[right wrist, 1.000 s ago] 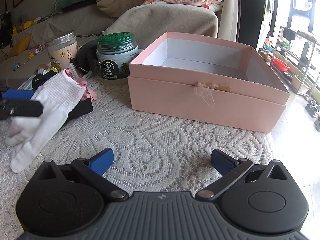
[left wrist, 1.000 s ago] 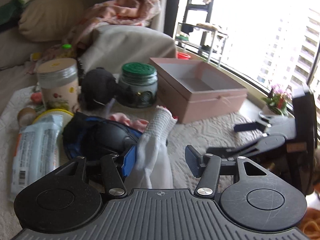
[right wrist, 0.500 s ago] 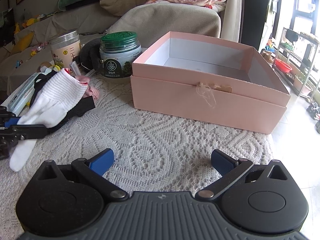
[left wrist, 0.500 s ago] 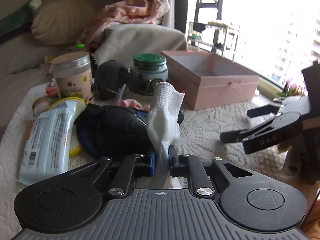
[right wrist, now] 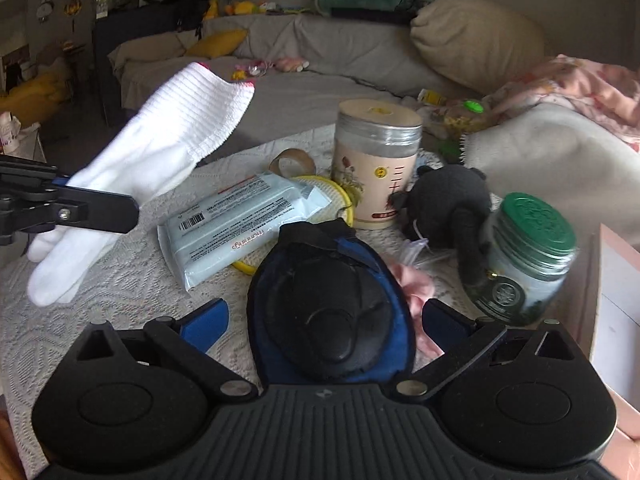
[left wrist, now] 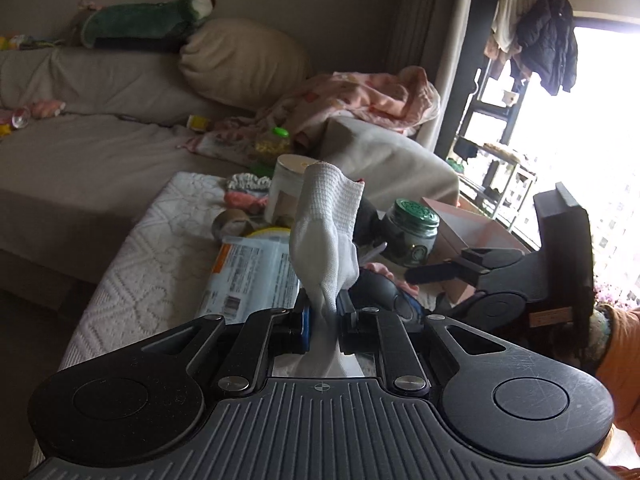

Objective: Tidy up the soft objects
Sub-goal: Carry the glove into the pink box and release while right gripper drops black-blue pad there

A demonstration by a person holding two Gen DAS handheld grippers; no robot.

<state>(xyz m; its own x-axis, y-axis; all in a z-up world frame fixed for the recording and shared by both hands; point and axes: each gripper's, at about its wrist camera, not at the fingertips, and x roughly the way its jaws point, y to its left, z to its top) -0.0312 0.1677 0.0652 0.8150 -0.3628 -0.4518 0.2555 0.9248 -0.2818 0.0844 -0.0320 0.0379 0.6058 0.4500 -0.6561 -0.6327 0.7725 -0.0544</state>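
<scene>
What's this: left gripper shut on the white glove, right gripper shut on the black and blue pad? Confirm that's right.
Not quite. The left gripper is shut on the white glove, but the right gripper is open: the right wrist view shows its fingers spread either side of the black and blue pad, not pressing it.

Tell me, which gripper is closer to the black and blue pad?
The right. The right gripper hangs open just over the black and blue pad, one finger on each side. The left gripper is off to the side, shut on the white glove.

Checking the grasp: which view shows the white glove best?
The right wrist view: the whole white glove hangs sideways, cuff to fingertips, clamped by the left tool. The left wrist view shows only its cuff end rising from the pads.
</scene>
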